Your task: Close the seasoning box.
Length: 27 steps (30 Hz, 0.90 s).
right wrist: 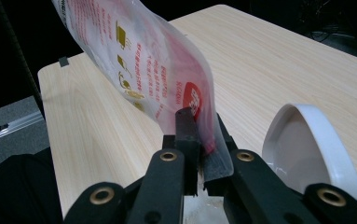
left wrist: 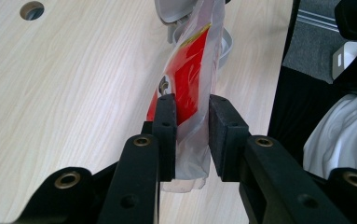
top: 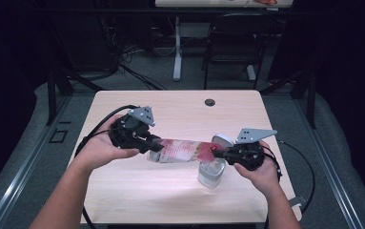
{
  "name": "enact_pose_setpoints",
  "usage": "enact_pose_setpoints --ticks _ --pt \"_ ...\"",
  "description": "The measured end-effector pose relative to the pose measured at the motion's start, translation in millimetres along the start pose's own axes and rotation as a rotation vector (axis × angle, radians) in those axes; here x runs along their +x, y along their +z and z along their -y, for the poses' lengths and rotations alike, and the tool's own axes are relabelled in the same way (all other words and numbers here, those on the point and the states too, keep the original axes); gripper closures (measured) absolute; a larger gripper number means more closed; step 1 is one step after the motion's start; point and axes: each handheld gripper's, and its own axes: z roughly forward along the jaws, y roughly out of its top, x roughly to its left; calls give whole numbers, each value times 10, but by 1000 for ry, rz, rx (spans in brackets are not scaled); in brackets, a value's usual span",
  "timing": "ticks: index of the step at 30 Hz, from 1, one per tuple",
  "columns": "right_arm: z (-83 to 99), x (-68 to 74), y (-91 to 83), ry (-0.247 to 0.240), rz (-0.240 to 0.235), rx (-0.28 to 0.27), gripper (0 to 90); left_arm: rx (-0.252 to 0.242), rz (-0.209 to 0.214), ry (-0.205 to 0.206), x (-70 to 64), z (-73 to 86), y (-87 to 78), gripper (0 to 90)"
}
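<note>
Both hand-held tools are gripping the same item: a flat, clear plastic pouch with red and white printing (top: 182, 150), which is hanging stretched between them above the pale wood-grain table (top: 170, 109), lying roughly level across the near half. The left gripper (top: 155, 145) is pinching one end of the pouch; in the left gripper view its jaws are standing narrow, pads pressing on the crumpled plastic (left wrist: 188, 93). The right gripper (top: 217, 152) is clamping the other end, jaws closed tight on the red-printed edge (right wrist: 167, 79). A clear glass jar (top: 211, 172) is standing on the table just under the right gripper's end of the pouch. A round white lid (right wrist: 309, 144) is sitting just beside the right gripper, tilted on edge.
</note>
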Motion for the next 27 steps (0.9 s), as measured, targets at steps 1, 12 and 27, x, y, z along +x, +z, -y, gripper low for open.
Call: enact_pose_setpoints --ticks 1,12,27 --pt "1 0 0 0 1 0 876 0 1 1 1 -4 -1 742" --pt "12 -4 -1 1 4 -1 874 6 3 9 1 -40 -6 743" --pt "16 -2 7 -2 9 12 873 7 2 9 3 -60 -9 751"
